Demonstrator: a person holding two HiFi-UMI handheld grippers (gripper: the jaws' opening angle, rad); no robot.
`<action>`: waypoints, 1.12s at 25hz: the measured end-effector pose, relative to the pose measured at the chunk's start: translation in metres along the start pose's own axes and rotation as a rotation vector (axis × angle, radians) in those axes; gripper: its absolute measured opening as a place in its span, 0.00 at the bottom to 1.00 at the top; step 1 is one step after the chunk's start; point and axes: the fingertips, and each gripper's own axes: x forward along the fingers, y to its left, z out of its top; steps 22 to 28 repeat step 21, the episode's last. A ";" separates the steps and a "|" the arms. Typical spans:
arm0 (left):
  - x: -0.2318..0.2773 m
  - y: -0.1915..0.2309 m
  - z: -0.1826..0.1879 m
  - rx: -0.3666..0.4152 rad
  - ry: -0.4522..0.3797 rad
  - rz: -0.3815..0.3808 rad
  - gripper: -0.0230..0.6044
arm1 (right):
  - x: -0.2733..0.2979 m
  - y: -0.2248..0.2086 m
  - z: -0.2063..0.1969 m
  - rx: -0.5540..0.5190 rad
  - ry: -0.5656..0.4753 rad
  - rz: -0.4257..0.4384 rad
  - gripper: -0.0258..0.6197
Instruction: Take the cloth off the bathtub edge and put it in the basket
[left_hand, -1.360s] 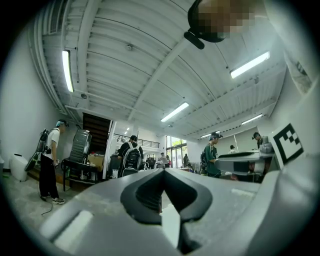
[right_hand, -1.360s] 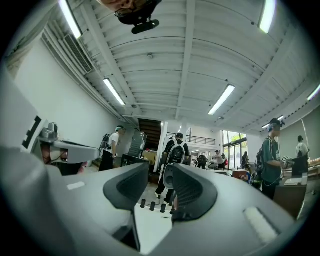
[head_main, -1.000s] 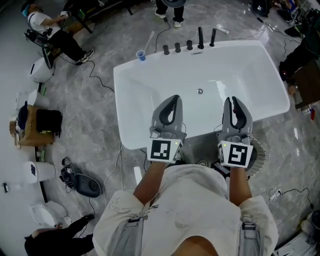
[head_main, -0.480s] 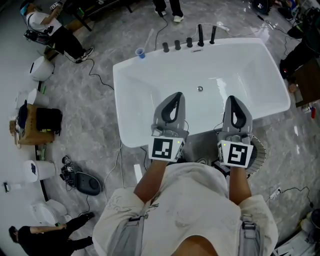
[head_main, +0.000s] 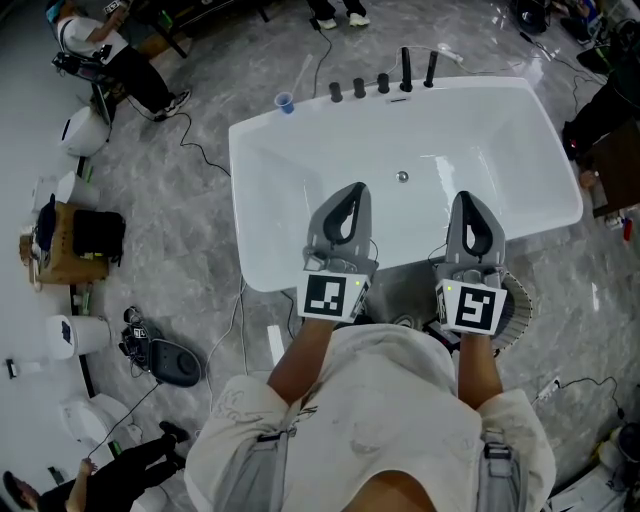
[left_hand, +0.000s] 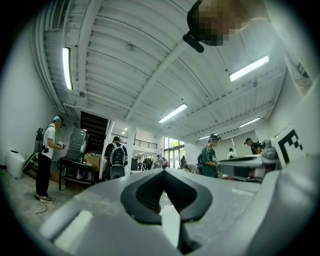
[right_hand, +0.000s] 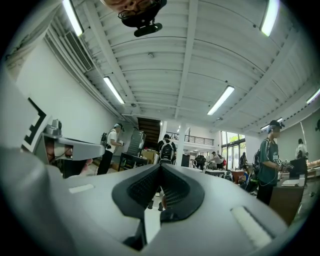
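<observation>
Bathtub (head_main: 300, 160) upper centre — drain (head_main: 402, 177) inside, blue cup (head_main: 286, 102) at upper-left rim. Basket (head_main: 516, 308) lower right, contents hidden. Left tool (head_main: 351, 189), right tool (head_main: 470, 198) — jaws together.

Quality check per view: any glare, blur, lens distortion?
Head view: sharp, evenly lit, with glare patches on the glossy bathtub and sheen on the floor. Left gripper view: strong fisheye, black corners, ceiling strip lights blown out, the left gripper up close looks soft. Right gripper view: same fisheye and dark corners, right gripper soft.
</observation>
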 end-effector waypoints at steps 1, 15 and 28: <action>0.000 0.000 -0.001 -0.007 0.003 0.003 0.03 | 0.000 0.000 0.000 0.000 0.001 -0.001 0.04; -0.005 0.001 0.003 -0.010 0.000 -0.002 0.03 | -0.001 0.007 -0.002 -0.024 0.033 0.008 0.04; -0.001 0.008 0.007 -0.009 -0.008 -0.006 0.03 | 0.008 0.011 0.003 -0.034 0.018 0.008 0.04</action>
